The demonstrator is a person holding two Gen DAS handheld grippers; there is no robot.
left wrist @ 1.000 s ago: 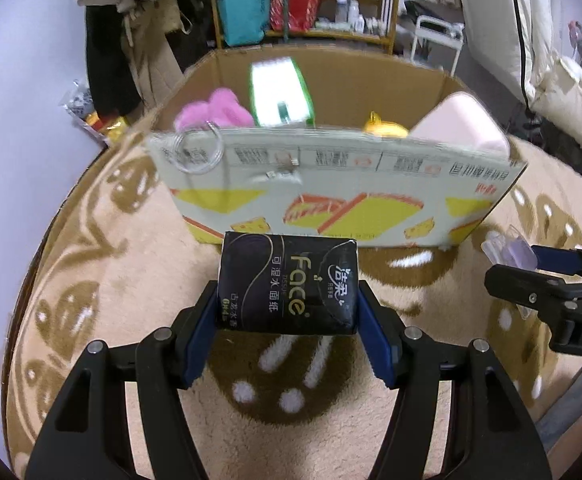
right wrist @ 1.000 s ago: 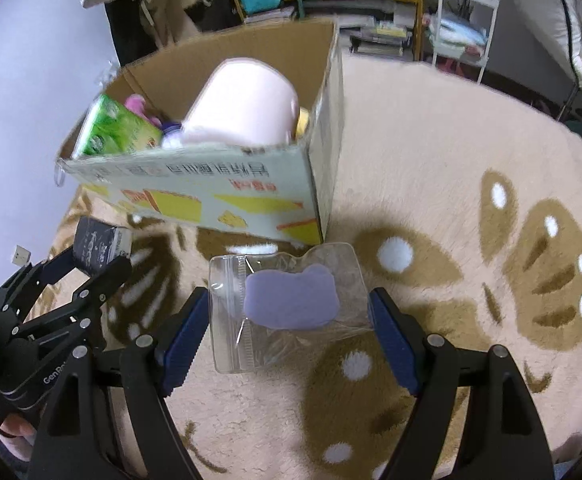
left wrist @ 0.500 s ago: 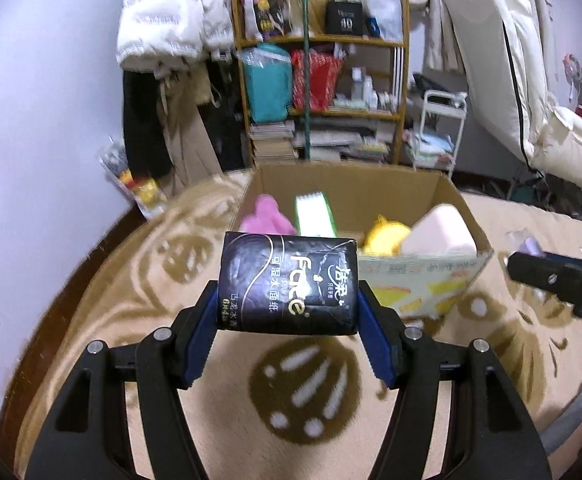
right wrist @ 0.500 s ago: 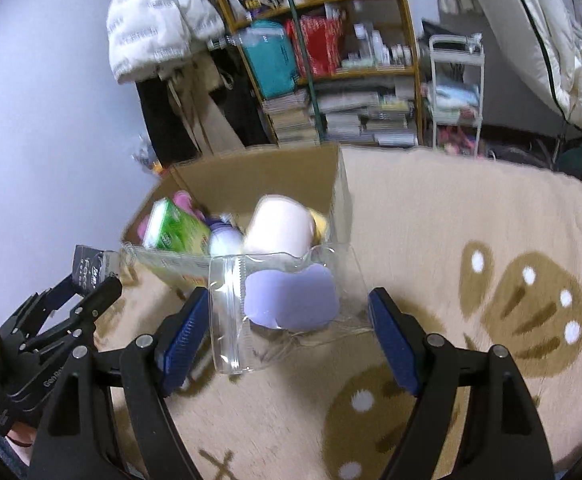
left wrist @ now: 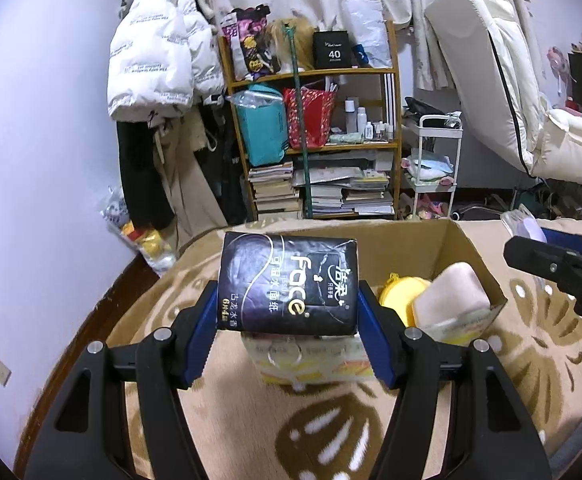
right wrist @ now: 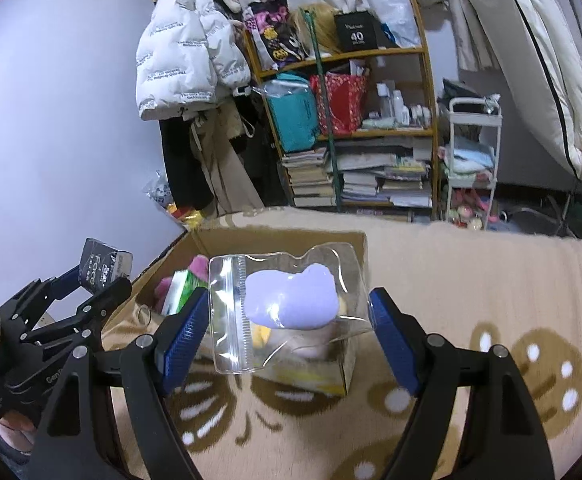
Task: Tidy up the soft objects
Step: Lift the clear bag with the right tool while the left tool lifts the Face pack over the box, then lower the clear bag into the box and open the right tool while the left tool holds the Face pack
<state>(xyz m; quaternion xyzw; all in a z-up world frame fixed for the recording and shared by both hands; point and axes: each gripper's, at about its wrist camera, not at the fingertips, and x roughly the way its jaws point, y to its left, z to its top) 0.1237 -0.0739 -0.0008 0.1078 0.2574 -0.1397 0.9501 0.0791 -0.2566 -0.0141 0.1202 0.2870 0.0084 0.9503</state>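
Note:
My left gripper (left wrist: 287, 312) is shut on a black tissue pack (left wrist: 289, 284) and holds it in the air before the open cardboard box (left wrist: 471, 252). My right gripper (right wrist: 287, 316) is shut on a clear zip bag with a purple soft piece (right wrist: 291, 300) and holds it above the box (right wrist: 275, 236). Inside the box lie a pink pad (left wrist: 449, 292), a yellow toy (left wrist: 401, 294), a green pack (right wrist: 183, 286) and a pink plush (right wrist: 197, 266). The right gripper shows at the right of the left wrist view (left wrist: 559, 264); the left gripper shows at the left of the right wrist view (right wrist: 103, 276).
The box stands on a beige rug with brown paw prints (left wrist: 331, 436). Behind it are a wooden shelf with books and bags (left wrist: 319, 140), a white trolley (left wrist: 437, 164), a hanging white jacket (left wrist: 155, 52) and a white mattress (left wrist: 503, 92) leaning at the right.
Both grippers have risen and tilted up with their loads still held. The box now sits lower and smaller in both views, and the far shelf and wall have come into view.

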